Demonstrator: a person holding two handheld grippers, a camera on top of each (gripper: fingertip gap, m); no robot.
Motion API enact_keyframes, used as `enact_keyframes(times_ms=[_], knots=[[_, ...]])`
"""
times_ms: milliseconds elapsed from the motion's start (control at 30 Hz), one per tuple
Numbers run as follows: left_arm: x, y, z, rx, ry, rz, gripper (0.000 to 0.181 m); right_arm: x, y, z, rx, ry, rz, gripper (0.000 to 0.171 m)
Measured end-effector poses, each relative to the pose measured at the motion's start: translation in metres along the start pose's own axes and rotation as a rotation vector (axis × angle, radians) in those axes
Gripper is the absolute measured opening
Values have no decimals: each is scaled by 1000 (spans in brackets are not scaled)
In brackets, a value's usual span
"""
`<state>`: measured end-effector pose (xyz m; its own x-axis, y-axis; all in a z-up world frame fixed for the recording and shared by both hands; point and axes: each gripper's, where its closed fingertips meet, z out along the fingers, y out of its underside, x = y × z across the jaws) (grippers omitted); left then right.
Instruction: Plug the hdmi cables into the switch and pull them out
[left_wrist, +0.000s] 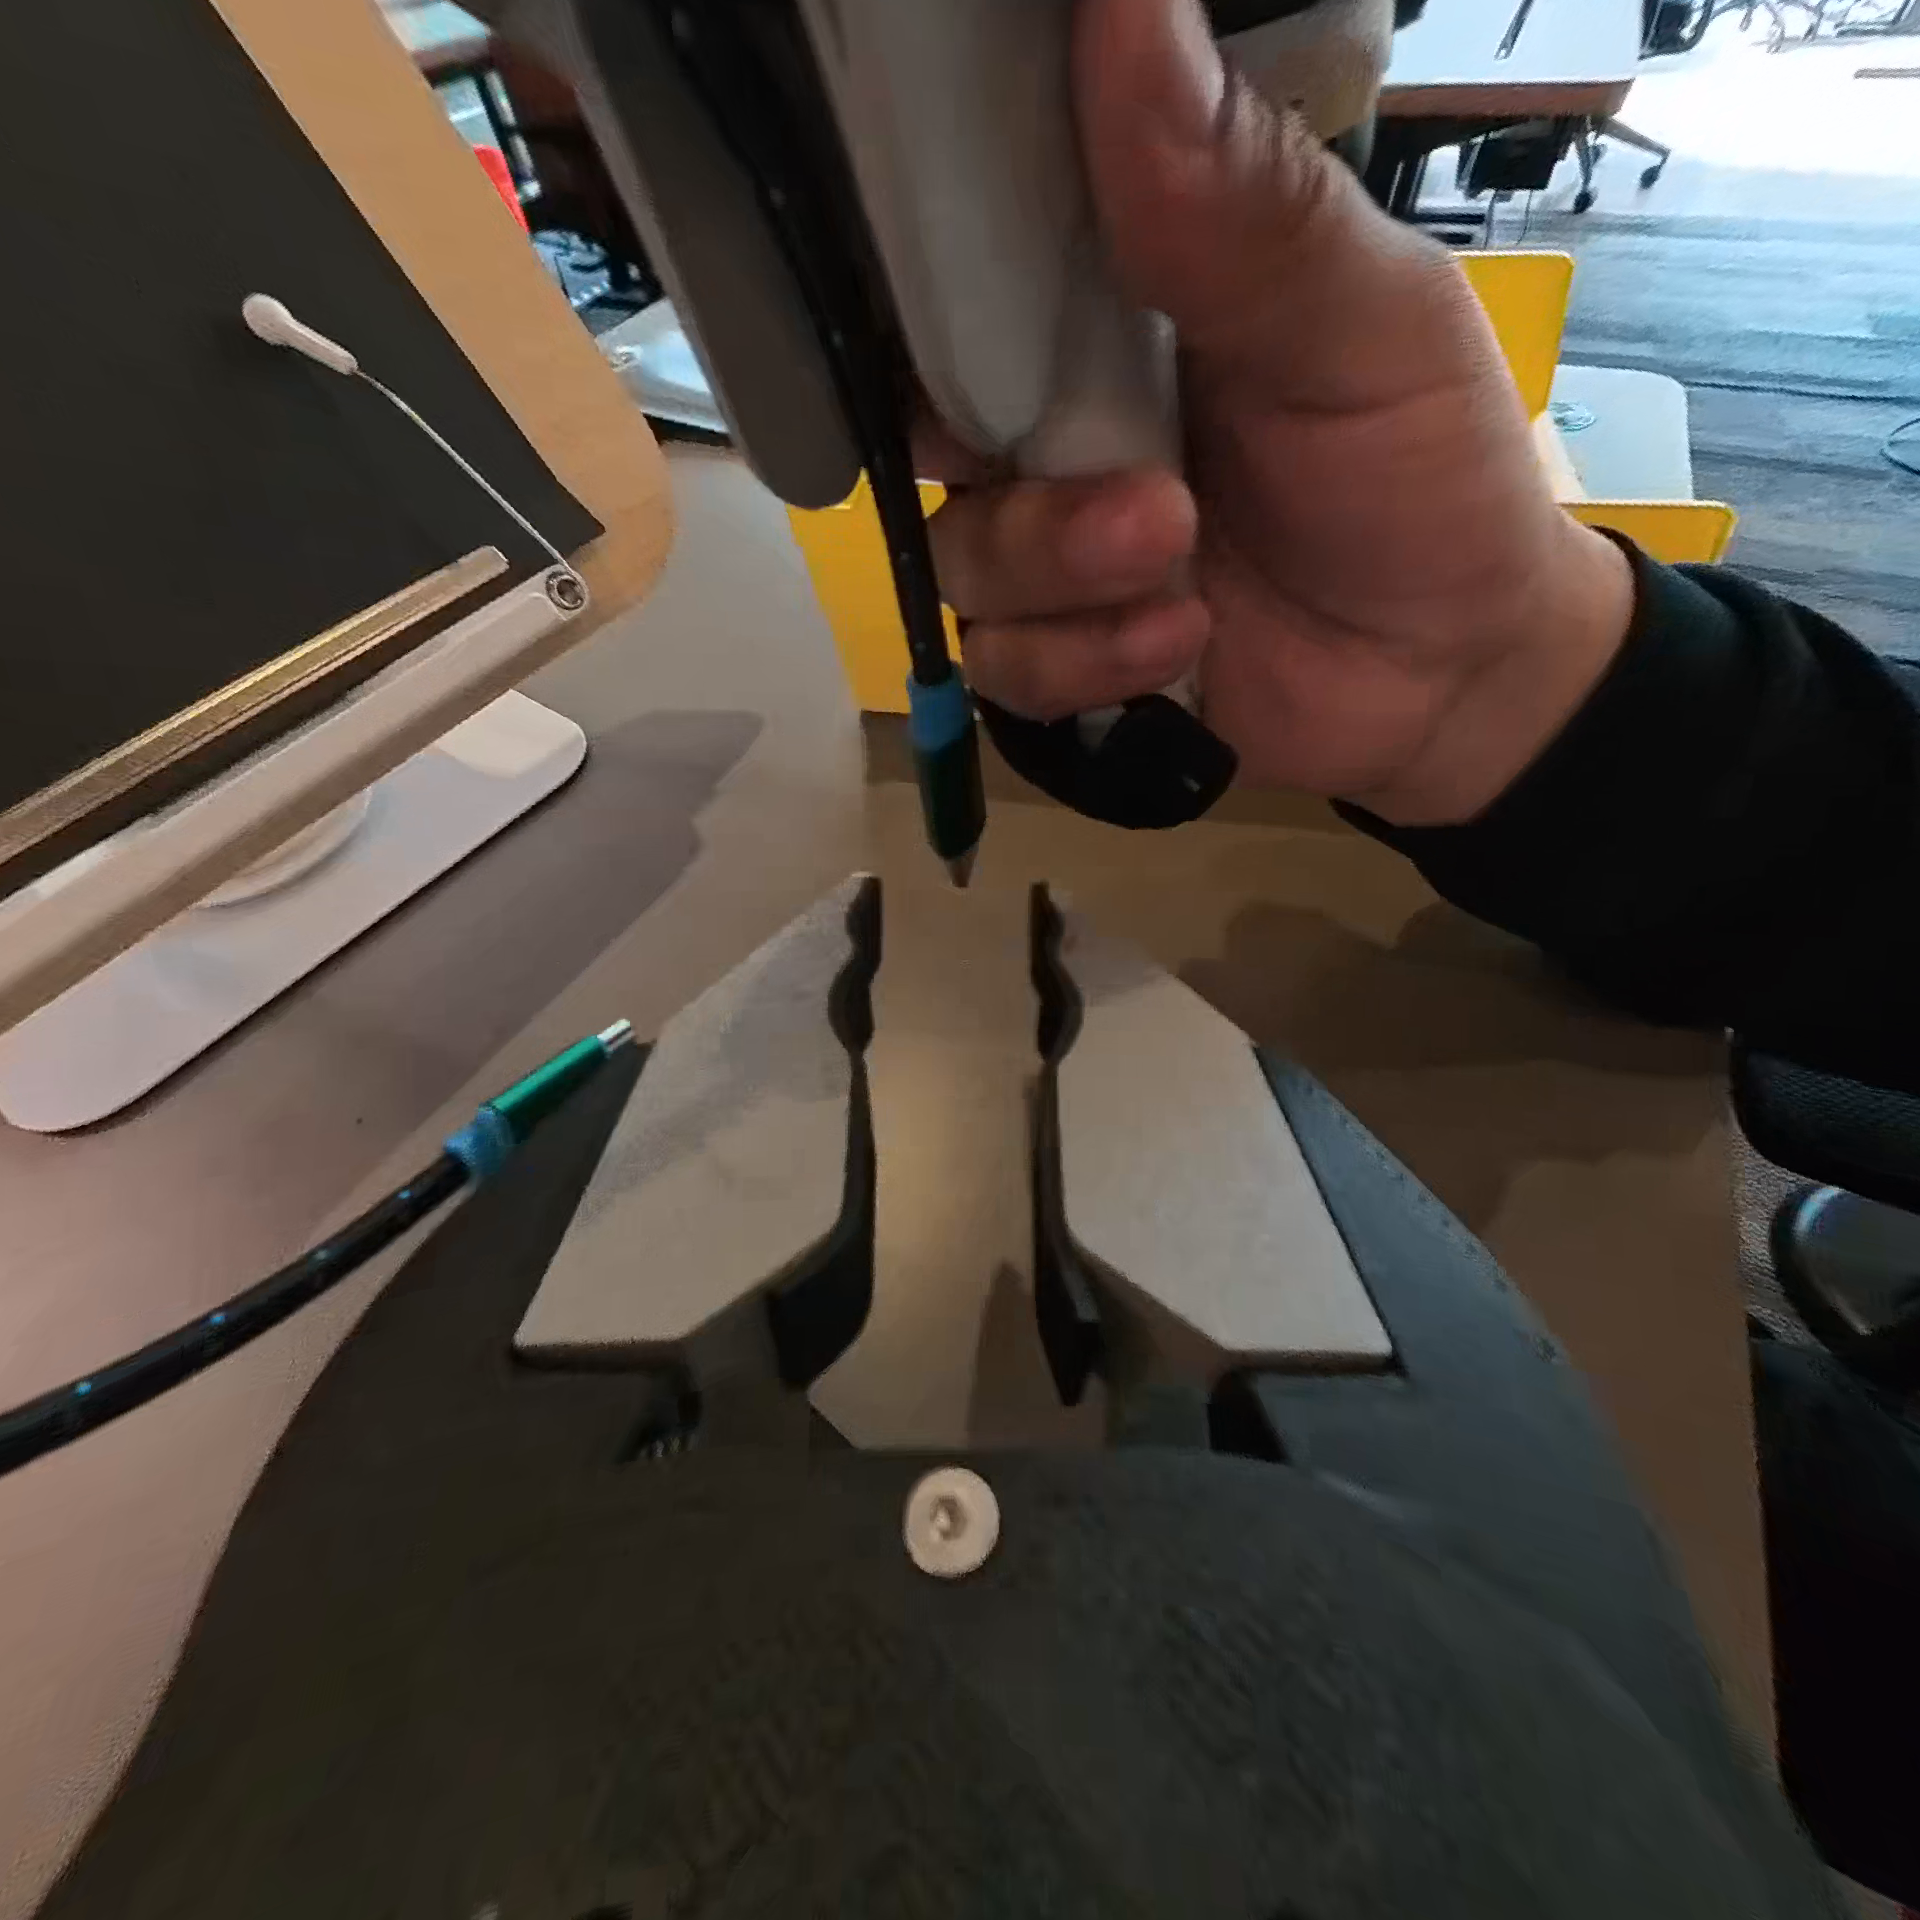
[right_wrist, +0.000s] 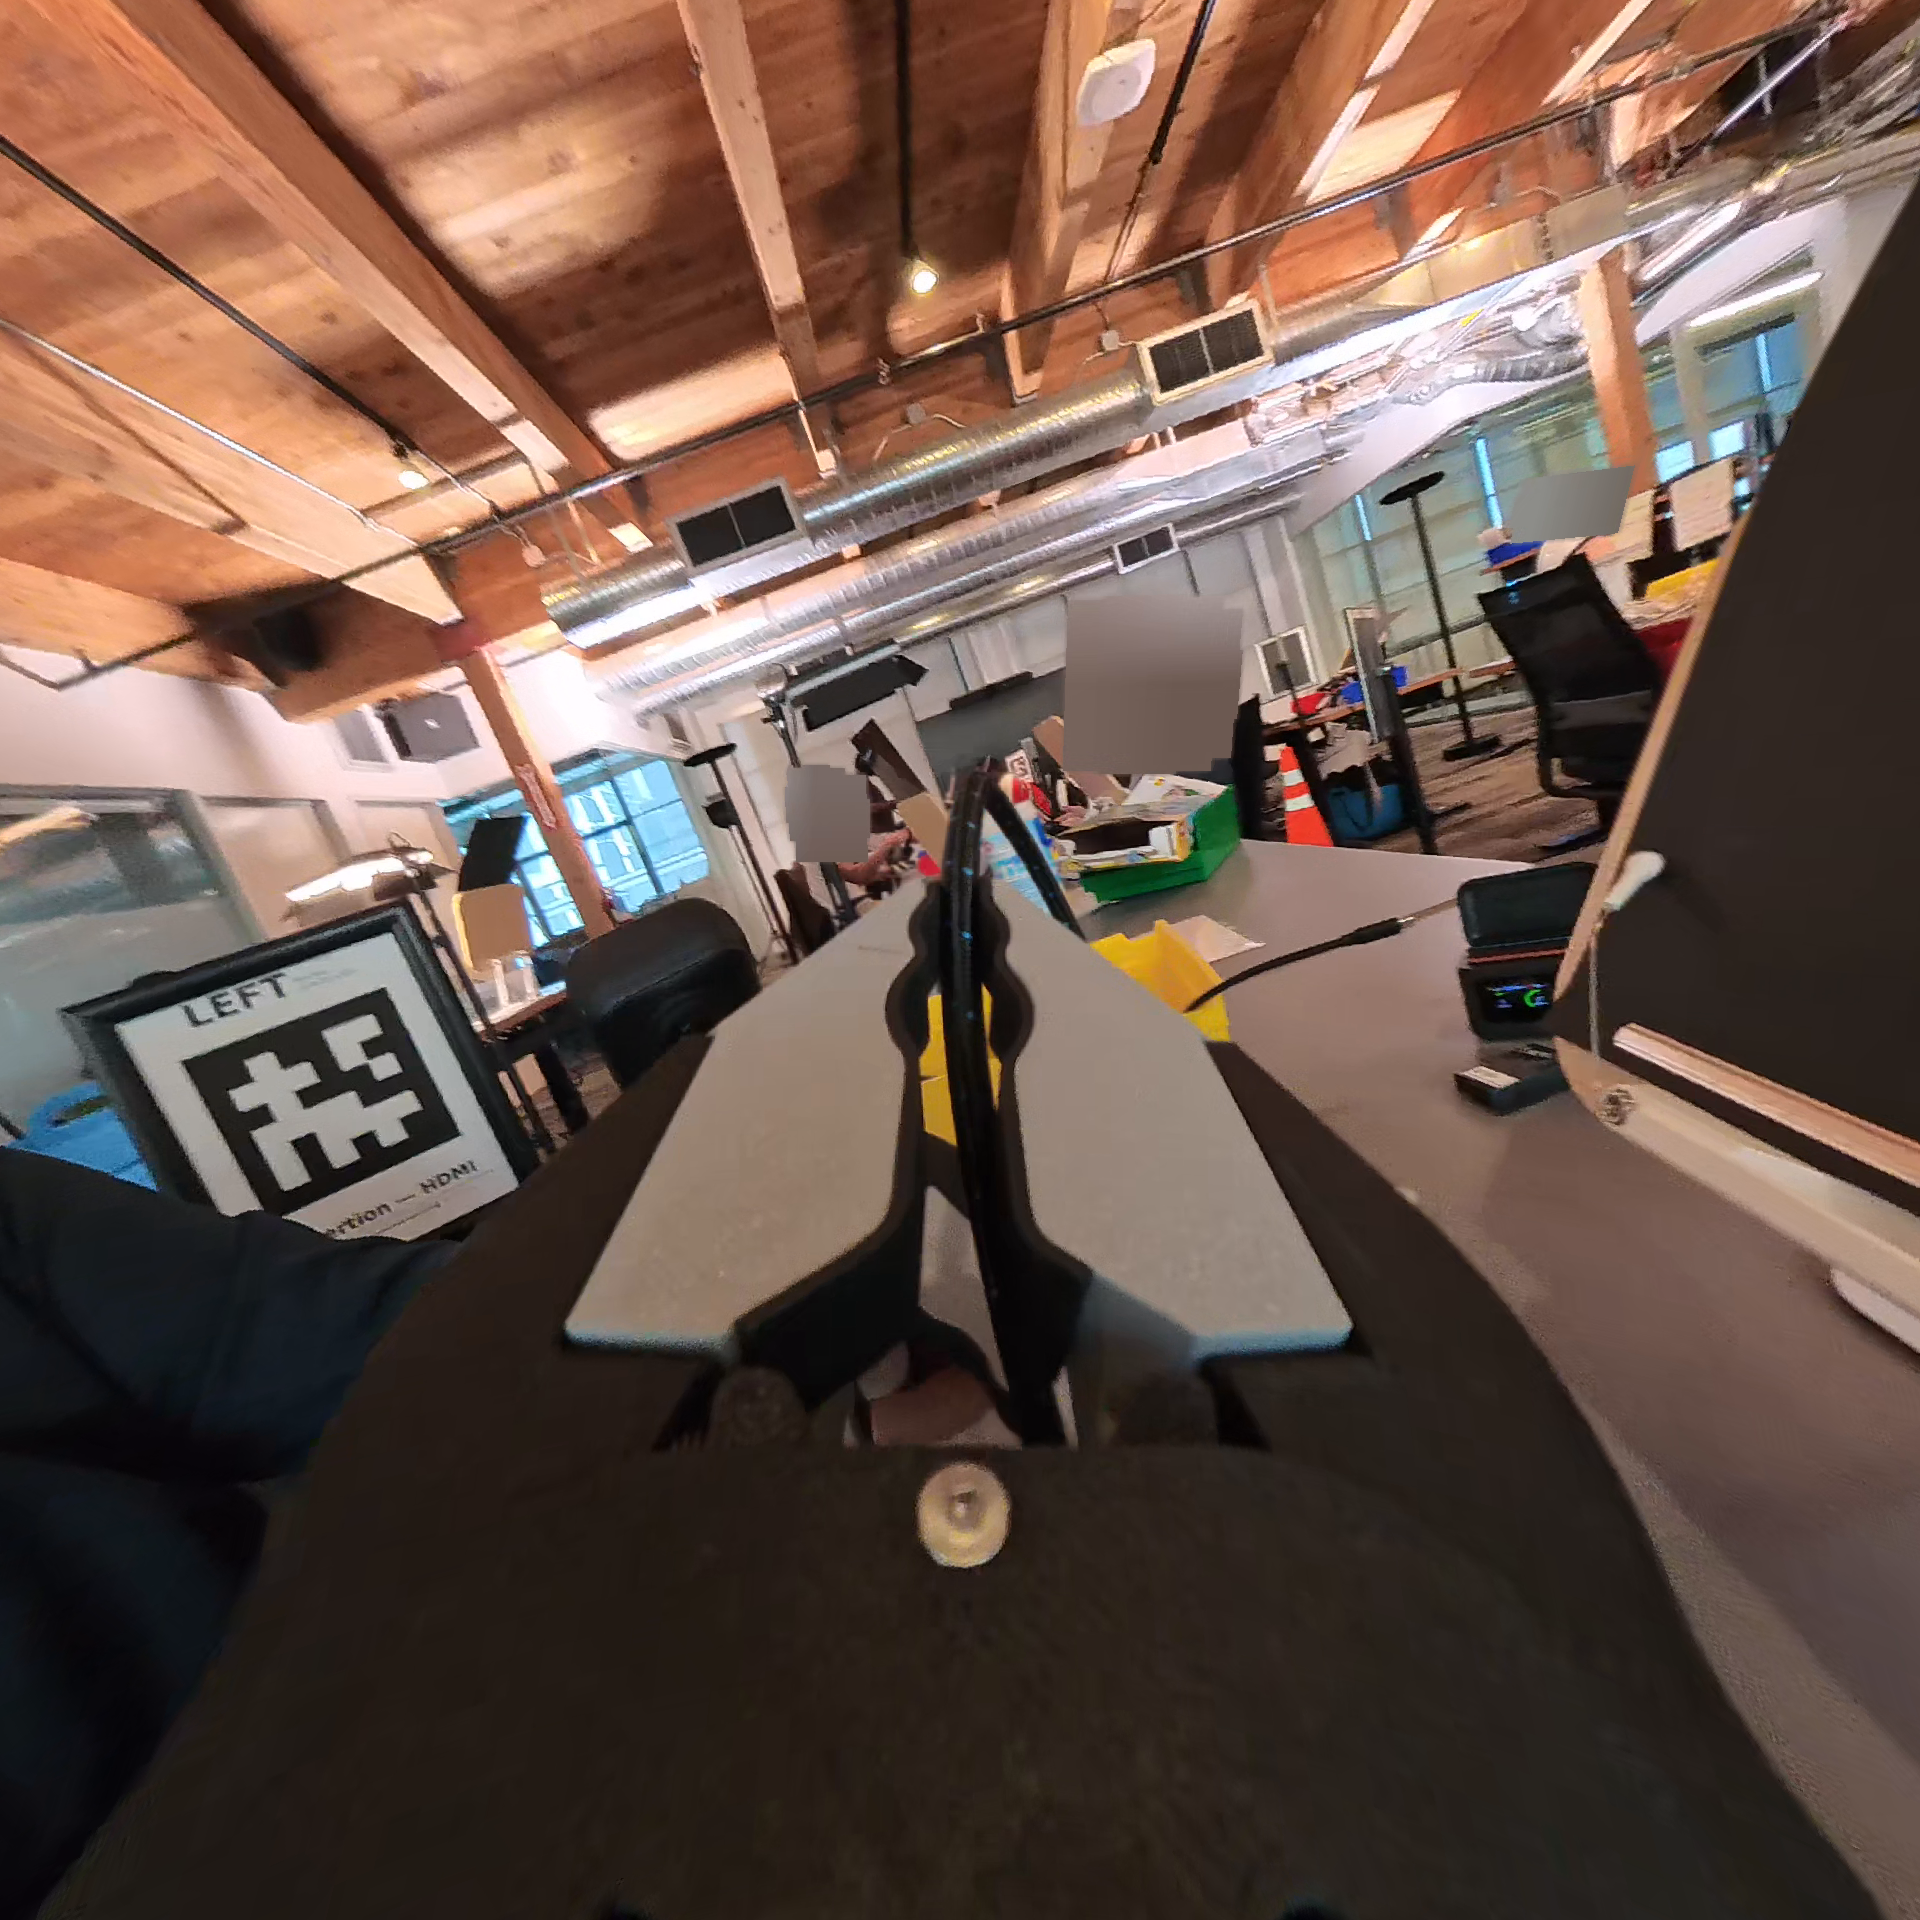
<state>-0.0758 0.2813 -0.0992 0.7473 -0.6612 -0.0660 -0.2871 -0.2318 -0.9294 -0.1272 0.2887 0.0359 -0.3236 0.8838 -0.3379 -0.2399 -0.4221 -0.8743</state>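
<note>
A: In the left wrist view, how did the jaws stand?

B: The left gripper (left_wrist: 956, 904) filled the lower half of the frame, its jaws apart with bare table (left_wrist: 1299, 894) between them and nothing held.

A: And the cables?

B: One cable (left_wrist: 260, 1288) lay on the table at lower left, its green plug (left_wrist: 551, 1075) pointing toward the centre, just beside the left finger. A second plug (left_wrist: 948, 774), green with a blue collar, hung tip-down at centre frame, just above the gap between the fingertips. It came down from the right gripper (left_wrist: 831, 260), which a hand (left_wrist: 1278, 457) in a black sleeve held at the top of the frame.

A: Anything else there?

B: A board (left_wrist: 208, 343) with a dark face and pale wood edge stood tilted at upper left on a white base (left_wrist: 312, 894). Something yellow (left_wrist: 842, 603) sat behind the plug.

A: The right wrist view?

B: The right gripper (right_wrist: 961, 914) pointed up toward a wooden ceiling. Its jaws were clamped on a black cable (right_wrist: 971, 1091) running lengthwise between the fingers and curving out past the tips at centre frame.

A: The switch?

B: I could not tell which thing it was. On the table at right lay another cable end (right_wrist: 1340, 940), a small black device (right_wrist: 1507, 997) with a lit screen, and the board's edge (right_wrist: 1766, 727). A framed marker sign (right_wrist: 312, 1081) stood at lower left.
</note>
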Motion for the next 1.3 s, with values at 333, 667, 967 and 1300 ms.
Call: enact_keyframes(times_ms=[333,667,967,1300], knots=[[5,-1,1,8,21,13,10,2,10,4,-57,17,-43,3],[-47,-11,-74,49,-10,-151,9,79,19,-37,-256,477,-163,7],[-46,11,-77,-134,190,-259,9,99,70,-50,-497,459,63,14],[-67,30,-74,-252,181,-335,9,124,53,-73,-524,680,-135,31]])
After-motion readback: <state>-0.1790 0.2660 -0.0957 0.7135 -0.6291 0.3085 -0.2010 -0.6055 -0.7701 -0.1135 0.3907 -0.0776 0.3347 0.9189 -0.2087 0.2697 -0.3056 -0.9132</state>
